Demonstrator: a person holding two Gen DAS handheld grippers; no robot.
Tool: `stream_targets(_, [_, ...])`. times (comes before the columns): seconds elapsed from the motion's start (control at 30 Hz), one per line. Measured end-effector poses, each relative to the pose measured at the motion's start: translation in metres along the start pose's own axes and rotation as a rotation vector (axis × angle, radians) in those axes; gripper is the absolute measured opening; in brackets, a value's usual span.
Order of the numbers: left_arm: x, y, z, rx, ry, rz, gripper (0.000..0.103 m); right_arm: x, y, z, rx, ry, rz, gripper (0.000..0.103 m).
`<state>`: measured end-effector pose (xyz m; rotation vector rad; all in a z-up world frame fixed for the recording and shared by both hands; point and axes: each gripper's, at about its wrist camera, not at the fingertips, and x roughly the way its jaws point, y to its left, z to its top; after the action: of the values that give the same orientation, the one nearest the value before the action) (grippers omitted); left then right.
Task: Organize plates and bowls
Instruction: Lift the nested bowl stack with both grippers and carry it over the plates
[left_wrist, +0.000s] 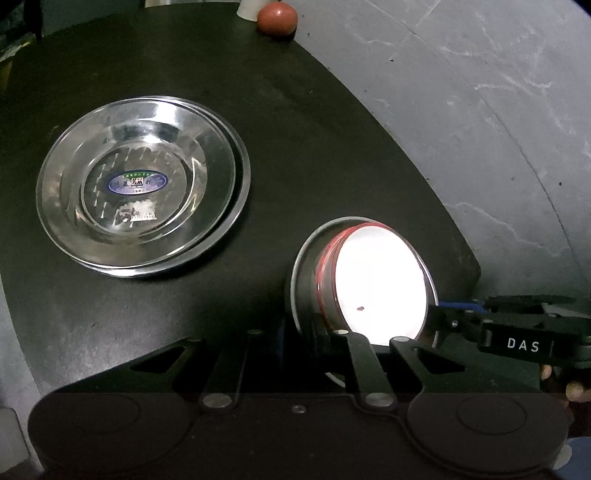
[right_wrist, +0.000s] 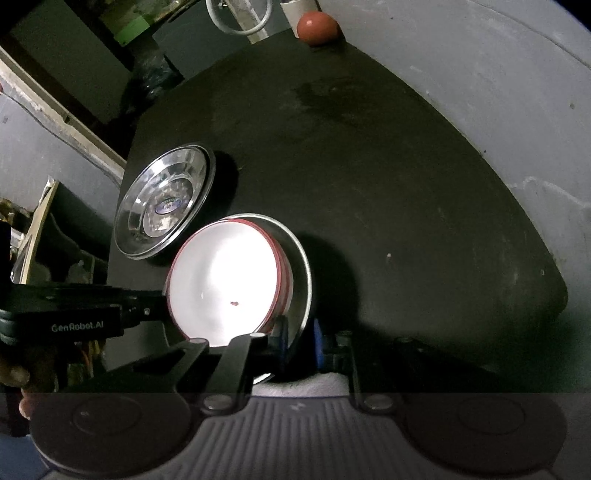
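A stack of two steel plates (left_wrist: 142, 184) lies on the black table (left_wrist: 295, 129); it shows in the right wrist view (right_wrist: 164, 210) too. A white bowl with a red rim (left_wrist: 380, 284) sits nested in a steel bowl (left_wrist: 306, 266), both held tilted above the table. My left gripper (left_wrist: 299, 336) is shut on the steel bowl's near rim. My right gripper (right_wrist: 299, 343) is shut on the steel bowl's rim (right_wrist: 304, 280) from the other side, with the white bowl (right_wrist: 221, 280) inside. The right gripper also shows in the left wrist view (left_wrist: 439, 314).
A red tomato (left_wrist: 277, 20) and a white cup (left_wrist: 247, 9) stand at the table's far edge. A grey marbled floor (left_wrist: 480, 110) lies beyond the table's curved right edge. Shelves and clutter (right_wrist: 55, 221) are at the left.
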<state>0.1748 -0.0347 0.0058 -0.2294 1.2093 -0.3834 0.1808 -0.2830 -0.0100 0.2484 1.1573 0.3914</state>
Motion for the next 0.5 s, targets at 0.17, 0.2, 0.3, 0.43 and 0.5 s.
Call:
stream_targets(0.17, [-0.005, 0.003, 0.0, 0.001, -0.01, -0.018, 0.013, -0.004, 0.004, -0.002, 0.021, -0.017, 0.002, 0.016])
stream_targets(0.2, [-0.007, 0.004, 0.001, 0.001, -0.016, -0.022, 0.013, -0.005, 0.005, -0.002, 0.023, -0.021, 0.001, 0.016])
stream_targets(0.3, [-0.014, 0.009, 0.003, 0.001, -0.034, -0.032, 0.013, -0.009, 0.009, -0.001, 0.028, -0.039, 0.003, 0.016])
stream_targets(0.43, [-0.024, 0.014, 0.008, 0.002, -0.06, -0.037, 0.013, -0.014, 0.016, 0.003, 0.028, -0.067, 0.008, 0.016])
stream_targets(0.5, [-0.027, 0.019, 0.009, -0.002, -0.069, -0.038, 0.013, -0.014, 0.02, 0.006, 0.022, -0.077, 0.013, 0.016])
